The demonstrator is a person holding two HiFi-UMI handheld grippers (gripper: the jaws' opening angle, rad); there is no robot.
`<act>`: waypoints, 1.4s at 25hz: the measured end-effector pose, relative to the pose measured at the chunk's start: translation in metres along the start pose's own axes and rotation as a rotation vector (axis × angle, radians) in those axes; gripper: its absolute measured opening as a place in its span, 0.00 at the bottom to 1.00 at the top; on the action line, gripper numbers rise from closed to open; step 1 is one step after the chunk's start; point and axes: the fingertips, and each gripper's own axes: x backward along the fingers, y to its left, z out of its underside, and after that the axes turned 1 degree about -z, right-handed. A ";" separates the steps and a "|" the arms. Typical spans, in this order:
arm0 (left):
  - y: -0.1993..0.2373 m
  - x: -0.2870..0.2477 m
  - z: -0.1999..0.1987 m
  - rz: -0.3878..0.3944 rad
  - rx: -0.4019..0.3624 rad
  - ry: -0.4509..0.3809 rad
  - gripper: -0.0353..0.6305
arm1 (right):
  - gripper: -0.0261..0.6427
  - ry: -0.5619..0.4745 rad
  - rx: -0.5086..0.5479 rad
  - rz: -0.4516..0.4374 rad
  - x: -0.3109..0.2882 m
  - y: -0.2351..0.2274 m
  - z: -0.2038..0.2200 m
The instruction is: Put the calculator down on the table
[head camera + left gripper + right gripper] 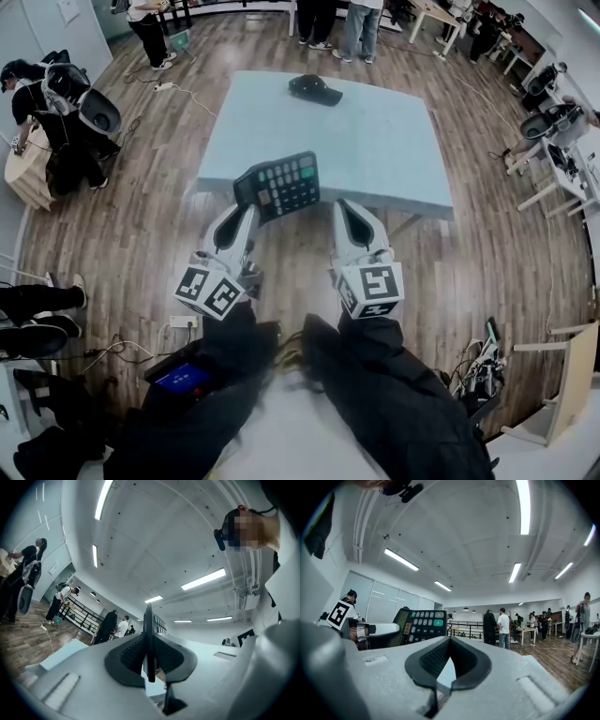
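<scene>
A black calculator [278, 185] with grey and green keys is held tilted in the air over the near edge of the light blue table [375, 141]. My left gripper [246, 211] is shut on its lower left corner. In the left gripper view the calculator [149, 634] shows edge-on, clamped between the black pads of the left gripper [150, 660]. My right gripper [347, 208] hovers just right of it, shut with nothing in it. From the right gripper view the calculator [423, 626] faces me at the left, apart from the right gripper [449, 660].
A black cap [314, 89] lies near the table's far edge. People stand beyond the table [361, 28] and at the left [37, 103]. White desks [553, 141] line the right side. Cables and a power strip [183, 322] lie on the wooden floor.
</scene>
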 end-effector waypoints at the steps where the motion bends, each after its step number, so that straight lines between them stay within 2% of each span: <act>1: 0.000 0.002 0.000 0.001 0.002 0.002 0.12 | 0.04 0.001 0.000 0.003 0.001 0.001 0.000; 11: 0.026 0.030 0.007 0.003 0.029 0.019 0.12 | 0.04 0.051 -0.036 0.025 0.002 0.029 0.027; 24: 0.061 0.054 0.005 -0.045 0.055 0.024 0.12 | 0.04 0.101 -0.070 0.001 -0.015 0.059 0.046; 35: 0.083 0.044 0.018 -0.092 0.052 0.020 0.12 | 0.04 0.103 -0.116 -0.021 -0.034 0.045 0.064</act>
